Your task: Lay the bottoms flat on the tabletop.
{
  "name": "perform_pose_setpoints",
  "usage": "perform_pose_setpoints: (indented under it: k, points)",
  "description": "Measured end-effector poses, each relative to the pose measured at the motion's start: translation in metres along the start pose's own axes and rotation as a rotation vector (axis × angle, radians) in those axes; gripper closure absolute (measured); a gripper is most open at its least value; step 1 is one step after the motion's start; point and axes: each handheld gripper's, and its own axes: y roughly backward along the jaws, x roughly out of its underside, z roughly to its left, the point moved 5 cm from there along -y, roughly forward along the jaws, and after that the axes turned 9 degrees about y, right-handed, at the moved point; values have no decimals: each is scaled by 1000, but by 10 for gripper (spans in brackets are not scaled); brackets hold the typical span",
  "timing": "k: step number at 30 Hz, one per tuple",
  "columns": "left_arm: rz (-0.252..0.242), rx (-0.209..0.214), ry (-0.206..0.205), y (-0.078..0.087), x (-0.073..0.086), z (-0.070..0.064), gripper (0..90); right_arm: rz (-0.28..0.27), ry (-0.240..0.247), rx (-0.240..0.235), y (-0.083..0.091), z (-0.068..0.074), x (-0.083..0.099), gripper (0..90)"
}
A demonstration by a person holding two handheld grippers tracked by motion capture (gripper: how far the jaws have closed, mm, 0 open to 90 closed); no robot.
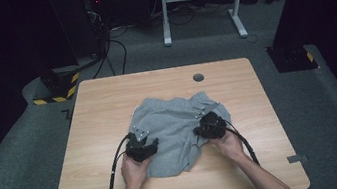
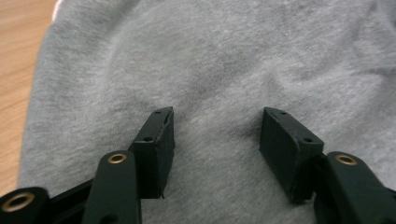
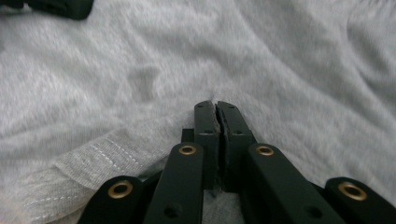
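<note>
In the high view, grey shorts [image 1: 177,131] lie crumpled at the middle of the wooden desk [image 1: 93,111]. The left tongs [image 1: 140,147] rest on the cloth at about 8 o'clock, the right tongs [image 1: 209,126] at about 3 o'clock.

In the left gripper view, the left tongs [image 2: 215,135] stand wide apart over flat grey fabric, desk wood at 10 o'clock.

In the right gripper view, the right tongs [image 3: 217,119] are pressed together, pinching a fold of the shorts [image 3: 280,70]; a stitched hem [image 3: 93,163] lies at 8 o'clock.

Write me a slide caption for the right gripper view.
Right gripper, jaws closed, pinching a fold of the grey shorts beside a stitched hem.
</note>
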Motion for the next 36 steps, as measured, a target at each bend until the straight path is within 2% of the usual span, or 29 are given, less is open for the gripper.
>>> perform_pose_setpoints:
  k: [3, 6, 9, 11, 13, 15, 16, 18, 19, 22, 23, 26, 28, 32, 34, 36]
  points:
    - [-1, -30, 12, -7, -6, 2, 419, -31, 6, 7, 0, -3, -12, 879]
    - [-5, -43, 10, -15, -14, 5, 411, -52, 7, 15, -2, -9, -28, 877]
    - [2, -40, 49, -23, -20, 13, 406, -33, 11, 31, -12, -15, -41, 877]
    - [-2, -45, 58, -26, -24, 17, 405, -16, 12, 50, -22, -19, -43, 877]
    - [0, -50, 65, -27, -24, 18, 409, 16, -12, 39, -35, -22, -38, 872]
    - [-3, -56, 51, -26, -24, 17, 413, 49, -29, 20, -46, -22, -31, 850]
    - [-3, -54, 47, -26, -24, 17, 413, 33, -53, 12, -45, -21, -30, 826]
    - [-2, -52, 47, -26, -23, 16, 414, 8, -68, 1, -37, -20, -32, 765]
    - [-2, -51, 48, -26, -23, 16, 414, -14, -48, 8, -30, -20, -35, 746]
    - [0, -52, 44, -25, -23, 17, 414, -90, -51, 21, -3, -15, -42, 729]
    - [-1, -51, 46, -25, -23, 17, 414, -114, -39, 28, 6, -14, -43, 722]
    - [1, -50, 44, -25, -23, 17, 415, -155, -19, 44, 28, -6, -38, 712]
    - [0, -49, 47, -25, -23, 17, 415, -172, -24, 29, 38, 1, -30, 691]
    - [-1, -52, 40, -25, -23, 16, 418, -163, -9, 20, 40, 15, -15, 621]
    - [-1, -51, 42, -25, -23, 16, 419, -137, -7, 22, 31, 20, -11, 597]
    - [-1, -50, 44, -25, -23, 16, 420, -119, -37, 6, 18, 20, -8, 577]
